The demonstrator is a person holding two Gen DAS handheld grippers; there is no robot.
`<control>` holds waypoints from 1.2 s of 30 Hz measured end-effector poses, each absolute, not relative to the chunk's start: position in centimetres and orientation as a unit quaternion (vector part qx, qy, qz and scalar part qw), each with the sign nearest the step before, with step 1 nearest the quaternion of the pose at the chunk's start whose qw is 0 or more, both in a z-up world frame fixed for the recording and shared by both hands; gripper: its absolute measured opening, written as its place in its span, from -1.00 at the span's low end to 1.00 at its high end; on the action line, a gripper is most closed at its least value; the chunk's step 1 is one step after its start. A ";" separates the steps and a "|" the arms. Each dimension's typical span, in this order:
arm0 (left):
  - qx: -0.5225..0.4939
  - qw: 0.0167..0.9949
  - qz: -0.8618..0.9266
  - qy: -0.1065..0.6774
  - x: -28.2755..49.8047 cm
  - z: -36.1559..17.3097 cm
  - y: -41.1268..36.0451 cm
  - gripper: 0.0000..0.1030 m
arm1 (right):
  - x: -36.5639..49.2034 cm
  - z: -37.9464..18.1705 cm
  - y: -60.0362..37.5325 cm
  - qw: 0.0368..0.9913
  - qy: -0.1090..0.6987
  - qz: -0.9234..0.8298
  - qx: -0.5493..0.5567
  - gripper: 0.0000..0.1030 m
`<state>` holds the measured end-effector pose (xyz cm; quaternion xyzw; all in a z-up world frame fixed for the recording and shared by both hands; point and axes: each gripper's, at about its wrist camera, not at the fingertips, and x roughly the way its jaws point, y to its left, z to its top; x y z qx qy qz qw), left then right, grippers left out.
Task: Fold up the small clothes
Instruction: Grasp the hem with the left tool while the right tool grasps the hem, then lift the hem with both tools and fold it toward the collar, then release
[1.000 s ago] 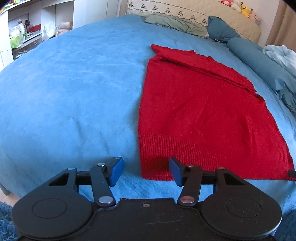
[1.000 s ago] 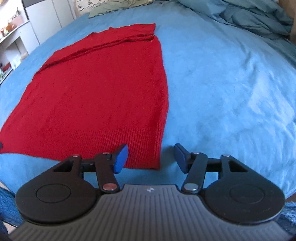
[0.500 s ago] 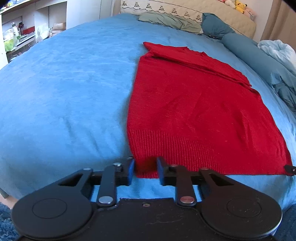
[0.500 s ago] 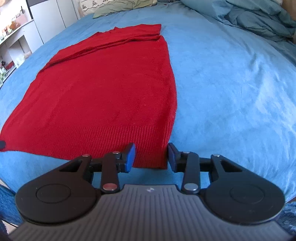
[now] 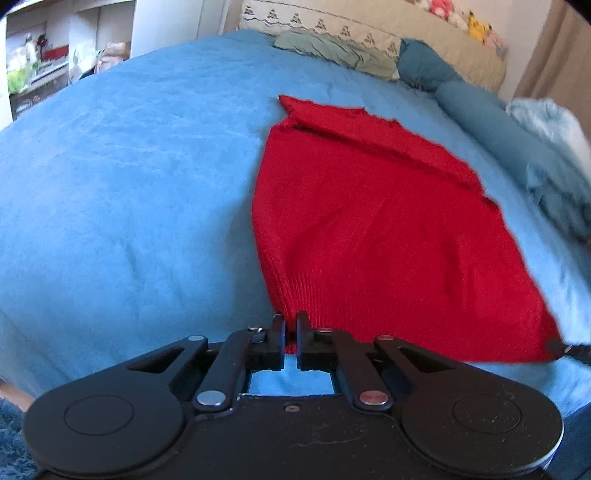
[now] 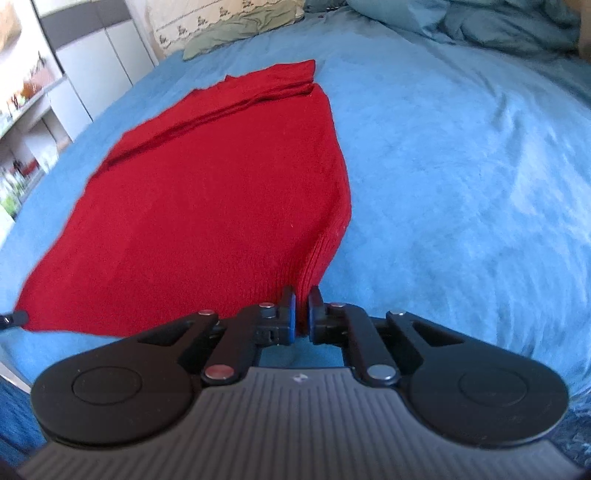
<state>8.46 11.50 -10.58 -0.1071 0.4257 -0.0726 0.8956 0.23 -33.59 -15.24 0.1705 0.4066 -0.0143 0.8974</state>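
Observation:
A red knit sweater (image 5: pixel 376 229) lies on the blue bed cover (image 5: pixel 129 192), sleeves folded in at the far end. My left gripper (image 5: pixel 290 325) is shut on the near left corner of its ribbed hem and lifts it slightly. In the right wrist view the sweater (image 6: pixel 214 199) spreads out ahead. My right gripper (image 6: pixel 301 302) is shut on the near right hem corner, also raised a little. Each gripper's tip shows at the far hem corner in the other's view.
Pillows (image 5: pixel 332 51) and a beige headboard (image 5: pixel 369 26) lie at the far end. A rumpled teal duvet (image 6: pixel 498 26) is on the bed's right side. White shelves (image 5: pixel 55 66) and cabinets (image 6: pixel 99 66) stand to the left. Blue rug (image 5: pixel 11 424) below.
Both grippers went from open to shut on the hem corners of the sweater. The corners now rise off the bed and the sweater edges bow inward.

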 end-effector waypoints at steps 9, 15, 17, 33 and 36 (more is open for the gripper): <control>-0.145 0.920 -0.101 0.349 12.7 -2.4 12.2 -0.92 | 2.9 -8.1 -36.9 0.905 0.340 0.025 0.254 -0.60; -0.173 0.931 -0.113 0.302 24.8 2.7 11.1 -0.92 | 13.9 -1.6 -38.6 0.920 0.291 0.037 0.261 -0.60; -0.155 0.939 -0.099 0.291 30.9 3.7 9.8 -0.92 | 19.3 -0.5 -39.4 0.918 0.275 0.028 0.283 -0.60; -0.156 0.910 -0.004 0.383 57.4 -12.7 6.7 -0.92 | 47.7 -13.5 -38.6 0.910 0.333 -0.075 0.234 -0.61; -0.154 0.913 -0.012 0.377 57.5 -12.4 6.7 -0.80 | 47.4 -13.8 -38.2 0.916 0.324 -0.059 0.231 -0.50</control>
